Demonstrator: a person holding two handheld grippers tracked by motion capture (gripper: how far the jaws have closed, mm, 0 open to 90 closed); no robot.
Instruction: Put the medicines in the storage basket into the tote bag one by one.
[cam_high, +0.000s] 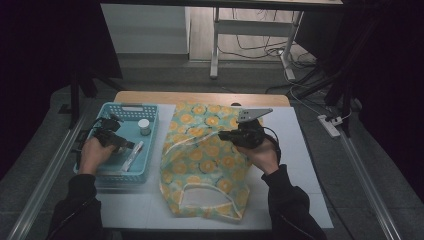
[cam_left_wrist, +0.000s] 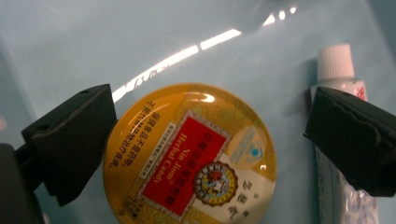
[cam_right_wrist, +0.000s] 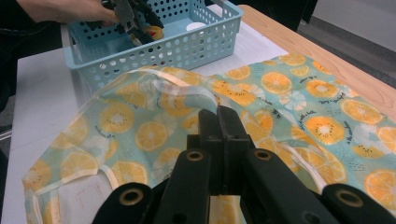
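Observation:
A round yellow herbal candy tin (cam_left_wrist: 187, 158) lies on the floor of the blue basket (cam_high: 125, 106). My left gripper (cam_left_wrist: 210, 126) hangs over it, open, one jaw at the tin's left edge and the other well off to its right. A white-capped tube (cam_left_wrist: 334, 63) lies beside the tin, partly behind that right jaw. The orange-print cloth bag (cam_high: 205, 165) is spread on the white mat. My right gripper (cam_right_wrist: 223, 112) is shut on the bag's pale rim and holds the cloth raised. The left gripper (cam_high: 125, 144) sits inside the basket.
A small white-lidded jar (cam_high: 144, 126) stands at the basket's far side. The basket (cam_right_wrist: 187, 46) borders the bag on its left. The white mat (cam_high: 300, 150) lies on a wooden table (cam_high: 200, 97), with a metal rail along each side.

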